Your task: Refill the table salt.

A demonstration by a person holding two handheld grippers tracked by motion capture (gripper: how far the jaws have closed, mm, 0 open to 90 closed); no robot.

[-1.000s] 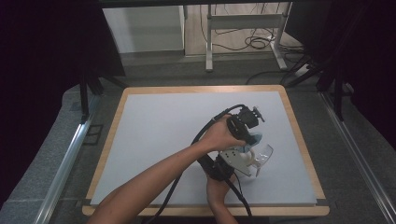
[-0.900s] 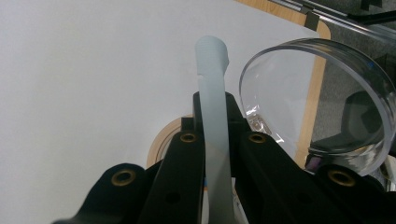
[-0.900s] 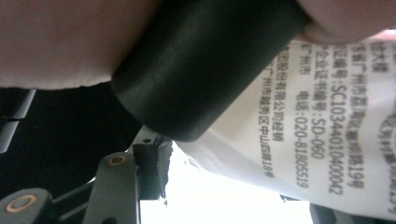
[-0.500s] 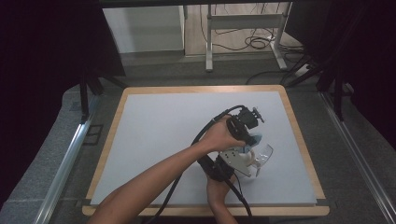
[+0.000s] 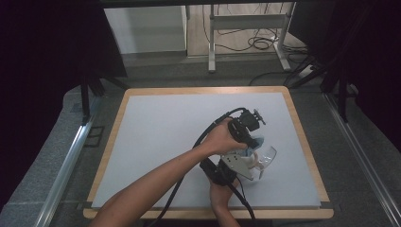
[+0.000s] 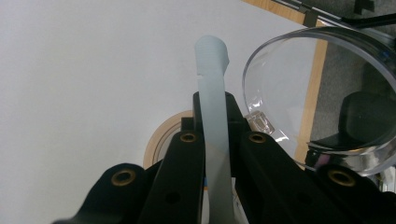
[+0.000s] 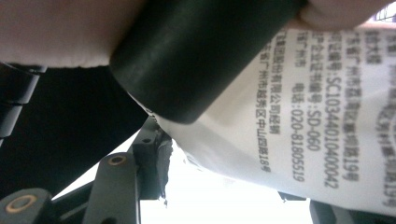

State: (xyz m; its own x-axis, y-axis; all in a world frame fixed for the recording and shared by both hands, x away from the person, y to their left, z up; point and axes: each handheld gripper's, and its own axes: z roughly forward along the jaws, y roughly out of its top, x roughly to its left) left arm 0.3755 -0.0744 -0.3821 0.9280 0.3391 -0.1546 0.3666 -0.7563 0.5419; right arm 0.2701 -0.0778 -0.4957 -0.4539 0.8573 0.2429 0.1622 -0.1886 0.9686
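Observation:
My left gripper (image 6: 214, 105) is shut on a thin pale blue strip (image 6: 212, 70) with a ridged top end, which stands up between its jaws. A clear glass (image 6: 289, 93) lies beside it on its side, and a tan ring (image 6: 161, 135) lies on the table below. In the high view the left gripper (image 5: 252, 141) points down over the glass (image 5: 265, 158). My right gripper (image 5: 249, 169) comes in from the near edge, shut on a white packet (image 5: 240, 165). In the right gripper view the packet (image 7: 289, 121) bears black print and sits between the jaws of the right gripper (image 7: 236, 182).
The white table top (image 5: 165, 127) has a wooden border. Black cables (image 5: 208, 137) trail from both grippers toward the near edge. The left hand's black handle (image 7: 196, 56) crosses close in front of the right gripper's camera. Metal rails (image 5: 71, 156) flank the table.

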